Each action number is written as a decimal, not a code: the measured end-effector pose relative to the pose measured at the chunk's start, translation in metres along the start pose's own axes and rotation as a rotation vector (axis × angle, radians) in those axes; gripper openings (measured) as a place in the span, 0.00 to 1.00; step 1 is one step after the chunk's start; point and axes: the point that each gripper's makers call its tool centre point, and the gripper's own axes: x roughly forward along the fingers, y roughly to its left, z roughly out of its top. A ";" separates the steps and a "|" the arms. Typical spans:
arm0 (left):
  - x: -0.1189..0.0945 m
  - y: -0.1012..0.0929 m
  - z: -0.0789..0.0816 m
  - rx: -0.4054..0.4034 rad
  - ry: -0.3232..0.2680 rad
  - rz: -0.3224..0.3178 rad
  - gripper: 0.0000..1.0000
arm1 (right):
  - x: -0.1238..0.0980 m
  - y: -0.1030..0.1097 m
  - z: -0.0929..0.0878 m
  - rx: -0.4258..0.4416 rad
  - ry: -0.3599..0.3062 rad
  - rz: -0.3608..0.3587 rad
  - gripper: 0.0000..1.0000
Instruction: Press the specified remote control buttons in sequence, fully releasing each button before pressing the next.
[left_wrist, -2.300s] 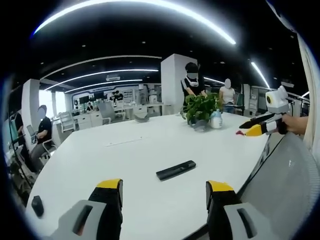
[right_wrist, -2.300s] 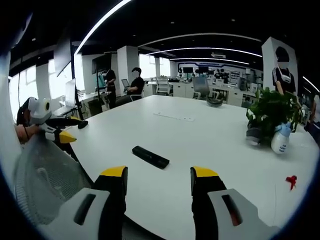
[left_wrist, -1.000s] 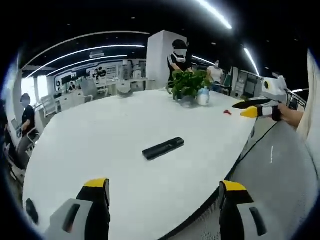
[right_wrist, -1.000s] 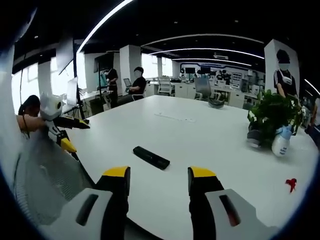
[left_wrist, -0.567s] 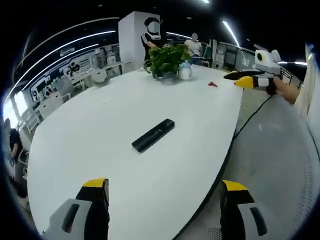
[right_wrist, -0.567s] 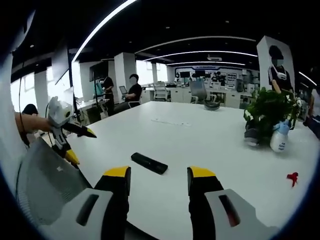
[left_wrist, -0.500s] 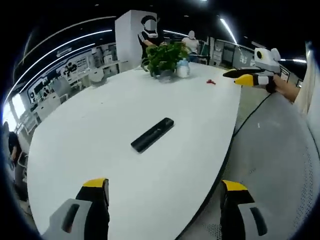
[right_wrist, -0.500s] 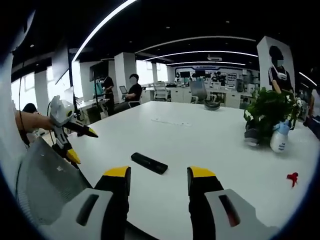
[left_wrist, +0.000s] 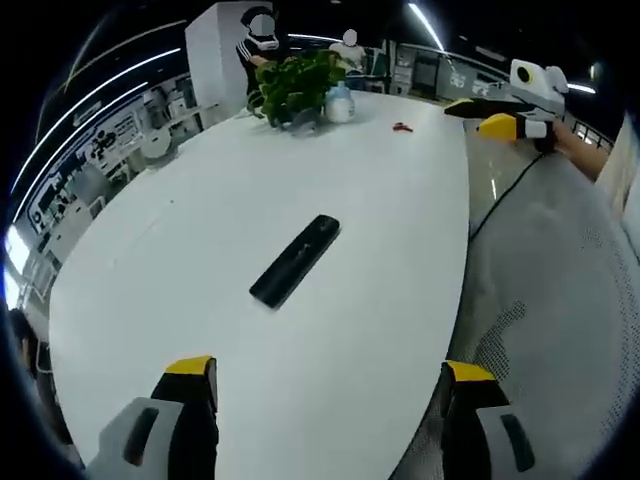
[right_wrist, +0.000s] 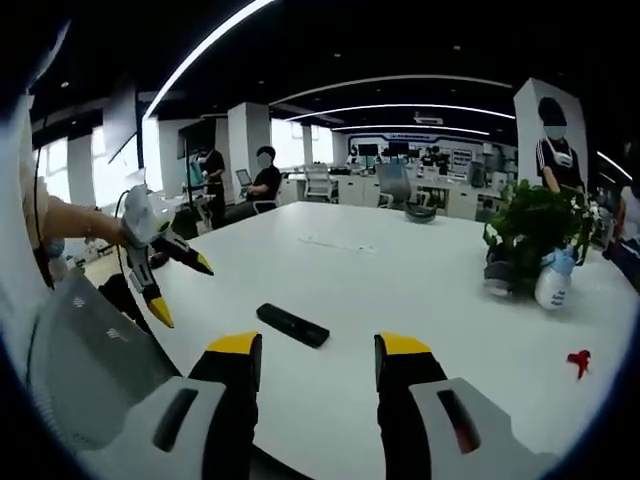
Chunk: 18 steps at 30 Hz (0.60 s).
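Observation:
A black remote control (left_wrist: 295, 260) lies flat on the white oval table (left_wrist: 180, 250), its long side slanting away from me. In the left gripper view my left gripper (left_wrist: 330, 375) hangs above the near table edge, jaws wide open and empty, short of the remote. The right gripper view shows the remote (right_wrist: 292, 325) just beyond my right gripper (right_wrist: 318, 350), which is open with nothing between its jaws. The left gripper (right_wrist: 185, 293) appears there at the left, held in a hand, jaws spread. The right gripper (left_wrist: 470, 115) sits off the table's far right edge.
A potted plant (left_wrist: 295, 85) and a white spray bottle (left_wrist: 340, 100) stand at the table's far end, with a small red item (left_wrist: 402, 127) near them. A grey mesh chair back (left_wrist: 560, 300) flanks the table. People (right_wrist: 265, 180) sit and stand at desks behind.
The left gripper has moved in over the table edge and tilted down, so the remote looks nearer and more from above. The right gripper has barely moved. Both stay open.

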 end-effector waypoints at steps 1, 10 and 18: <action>0.002 0.001 0.001 0.008 0.005 -0.004 0.96 | 0.000 0.000 0.000 -0.001 0.001 -0.001 0.46; 0.012 0.014 0.004 0.063 0.052 -0.017 0.96 | -0.001 0.000 0.002 -0.001 -0.003 -0.009 0.46; 0.023 0.020 0.009 0.068 0.079 -0.066 0.95 | 0.000 -0.001 0.001 0.001 0.005 -0.014 0.46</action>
